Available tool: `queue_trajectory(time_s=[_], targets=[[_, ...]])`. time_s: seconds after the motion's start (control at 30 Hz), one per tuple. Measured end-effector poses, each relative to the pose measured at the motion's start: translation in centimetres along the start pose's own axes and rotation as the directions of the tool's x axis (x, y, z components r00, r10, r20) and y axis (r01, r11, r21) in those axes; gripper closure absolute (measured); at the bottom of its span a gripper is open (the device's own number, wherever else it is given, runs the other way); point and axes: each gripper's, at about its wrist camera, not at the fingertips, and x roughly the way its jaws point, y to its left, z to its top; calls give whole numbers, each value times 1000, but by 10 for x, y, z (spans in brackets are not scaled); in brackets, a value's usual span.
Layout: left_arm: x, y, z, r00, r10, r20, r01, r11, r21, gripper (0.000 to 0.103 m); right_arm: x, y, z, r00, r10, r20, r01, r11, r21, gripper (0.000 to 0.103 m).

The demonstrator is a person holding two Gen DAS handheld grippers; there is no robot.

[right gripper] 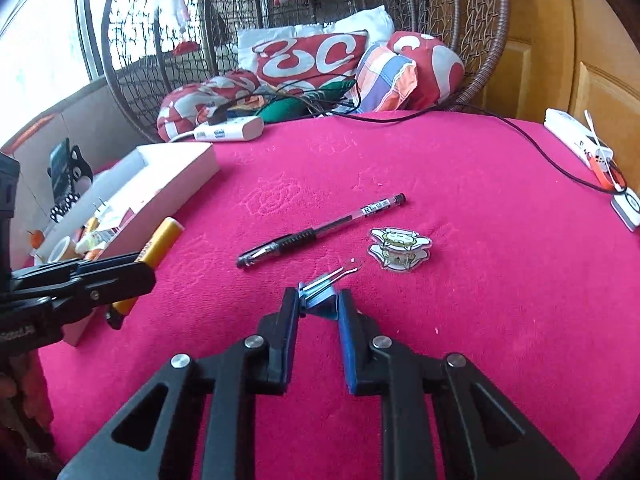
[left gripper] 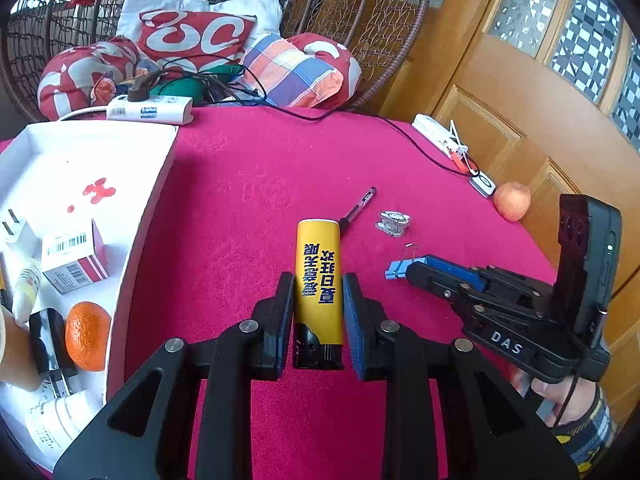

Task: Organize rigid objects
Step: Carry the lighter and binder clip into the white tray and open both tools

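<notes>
Nearest, the left gripper pinches a yellow lighter between its pads, above the pink tablecloth. Beside it, the right gripper is pressed together on a blue binder clip, wire handle pointing forward. Beyond lie a black pen and a cartoon charm, near each other. Left stands a white box holding an orange and small packages.

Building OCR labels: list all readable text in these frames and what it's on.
"DAS": white letters on the right tool's body.
Yellow lighter: blue Chinese characters, upside down, not reliably readable.
Barcode box: digits too small.
Pen label: blurred.
Power strip sticker: too small.
</notes>
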Motion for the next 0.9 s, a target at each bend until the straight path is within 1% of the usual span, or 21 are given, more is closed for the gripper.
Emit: queue_trajectory(time_s=[0.1, 0.4, 0.6, 0.9], targets=[[-7, -3, 1, 1000, -4, 15, 4, 1000, 10, 79, -18, 8, -3, 998, 35, 46, -36, 999, 23, 85], [-35, 0, 2, 996, 4, 84, -4, 1000, 0, 79, -55, 24, 6, 988, 62, 139, -65, 998, 18, 85], [-48, 1, 2, 993, 18, 120, -19, 1000, 8, 79, -64, 41, 9, 985, 78, 156, -76, 997, -19, 85], [-63, 13, 2, 988, 25, 154, -23, 1000, -15, 79, -64, 61, 14, 984, 91, 152, -82, 995, -65, 85]])
